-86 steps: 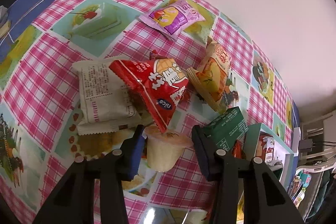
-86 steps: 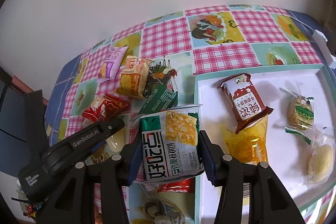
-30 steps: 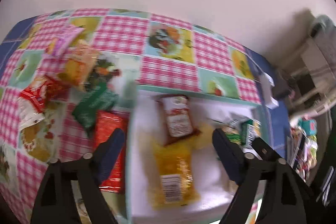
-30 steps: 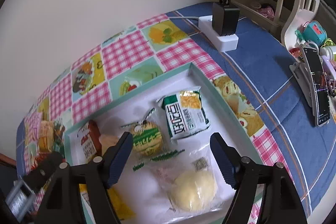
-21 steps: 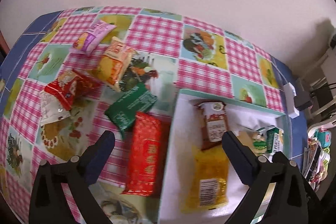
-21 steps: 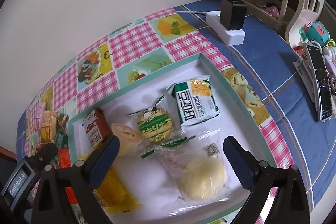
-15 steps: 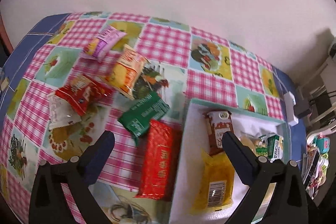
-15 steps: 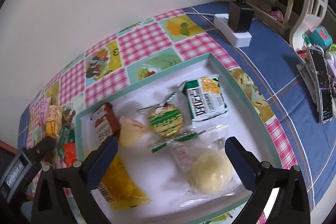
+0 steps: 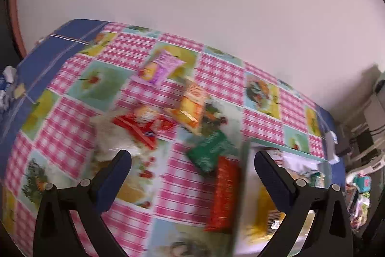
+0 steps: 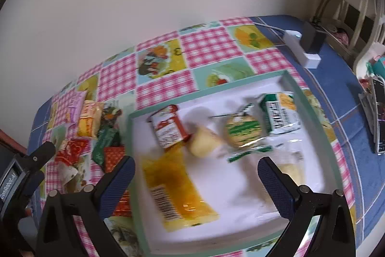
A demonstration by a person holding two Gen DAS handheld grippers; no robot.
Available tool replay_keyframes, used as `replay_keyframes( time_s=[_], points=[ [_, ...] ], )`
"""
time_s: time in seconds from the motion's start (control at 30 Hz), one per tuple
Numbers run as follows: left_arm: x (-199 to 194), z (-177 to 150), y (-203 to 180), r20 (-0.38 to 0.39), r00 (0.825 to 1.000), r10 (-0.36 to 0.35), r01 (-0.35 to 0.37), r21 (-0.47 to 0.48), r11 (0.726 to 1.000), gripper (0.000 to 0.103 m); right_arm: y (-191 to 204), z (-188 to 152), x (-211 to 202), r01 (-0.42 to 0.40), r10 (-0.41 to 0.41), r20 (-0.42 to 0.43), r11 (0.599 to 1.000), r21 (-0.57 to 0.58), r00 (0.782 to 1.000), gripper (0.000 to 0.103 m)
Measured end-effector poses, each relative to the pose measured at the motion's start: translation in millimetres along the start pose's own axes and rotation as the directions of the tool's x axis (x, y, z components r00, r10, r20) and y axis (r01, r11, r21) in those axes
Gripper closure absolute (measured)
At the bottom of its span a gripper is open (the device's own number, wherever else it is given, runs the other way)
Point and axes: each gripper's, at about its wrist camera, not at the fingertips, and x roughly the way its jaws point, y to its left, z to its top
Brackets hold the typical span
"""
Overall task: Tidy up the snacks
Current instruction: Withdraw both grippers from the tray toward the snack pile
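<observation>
My left gripper [image 9: 192, 160] is open and empty above the checked tablecloth. Loose snacks lie under it: a red packet [image 9: 223, 192], a green packet [image 9: 209, 153], an orange packet [image 9: 192, 105], a red-and-white bag [image 9: 139, 127] and a purple packet [image 9: 158, 66]. My right gripper [image 10: 196, 168] is open and empty above the white tray [image 10: 310, 112], which holds a yellow packet [image 10: 173, 182], a jelly cup [image 10: 204, 143], a red-brown packet [image 10: 168, 129], a green-striped round snack [image 10: 243, 129], a corn packet [image 10: 281, 117] and a clear-wrapped bun [image 10: 293, 170]. The left gripper also shows in the right wrist view [image 10: 36, 155].
A white power strip with a black plug [image 10: 305, 45] lies on the blue cloth behind the tray. A phone [image 10: 380, 117] stands at the right edge. The wall runs along the table's far side. The tray's left rim [image 9: 243, 184] shows in the left wrist view.
Both grippers let go of their snacks: the jelly cup and the corn packet now lie in the tray. The left gripper has swung left over the loose snacks; the right has drifted left over the tray.
</observation>
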Motion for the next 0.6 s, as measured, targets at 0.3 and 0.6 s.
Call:
replay_keyframes(
  time_s=[0.3,0.6],
  points=[
    [-10.1,12.8,68.7,-0.015,0.992,0.127,-0.128,-0.080,0.989,0.001,55.6,-5.9,4.9,-0.050,0.052,0.018,0.992,-0.112,0.998,0.000],
    [-20.5,18.5,119.6,-0.021,0.992,0.127,-0.129,-0.198,0.972,0.001,113.2,-21.2,18.4,-0.125,0.121,-0.032,0.969,-0.214,0.992,0.000]
  ],
)
